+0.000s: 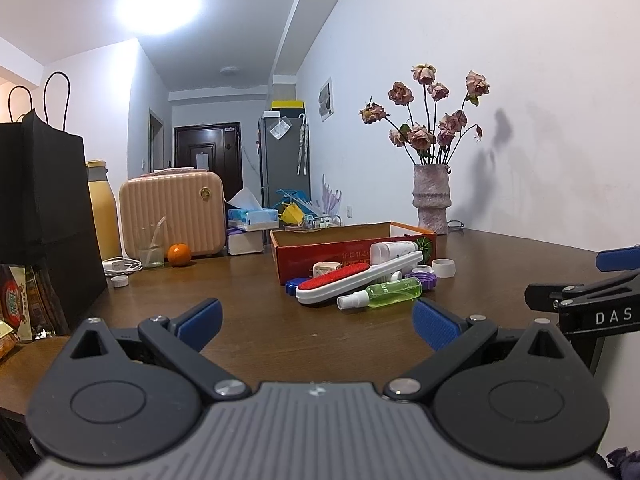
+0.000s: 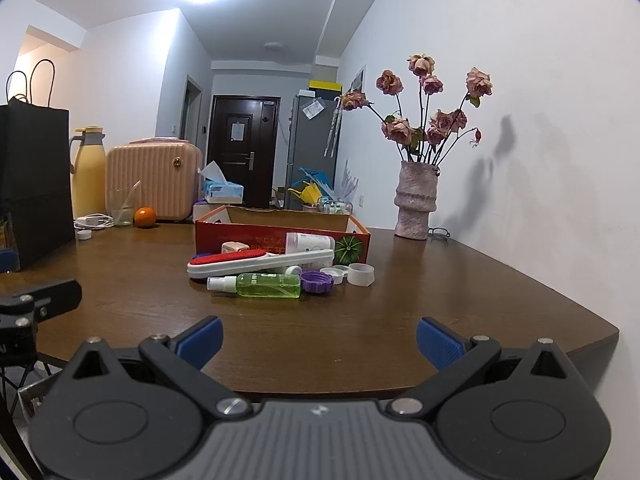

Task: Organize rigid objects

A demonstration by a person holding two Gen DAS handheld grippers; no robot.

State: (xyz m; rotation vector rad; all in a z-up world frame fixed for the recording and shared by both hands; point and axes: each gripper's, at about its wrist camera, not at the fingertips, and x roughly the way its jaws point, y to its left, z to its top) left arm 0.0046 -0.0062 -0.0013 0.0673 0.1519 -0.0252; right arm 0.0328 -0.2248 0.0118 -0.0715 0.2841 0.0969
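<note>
Both tongs hang low over the near edge of the brown desk, each with its blue pads spread wide and nothing between them. The left tongs fill the bottom of the left wrist view; the right tongs fill the bottom of the right wrist view, and part of them also shows at the right edge of the left view.

The things to sort lie in a small heap at mid-frame, just in front of a red box that stands open on the desk. A white brush with a red face lies across the heap. A green spray bottle lies on its side nearest the camera. A purple cap touches the bottle's base, and a white cap stands just to the right. A white bottle lies against the box wall.

A vase of roses stands by the wall at right. At left are a black bag, a pink case and an orange.
</note>
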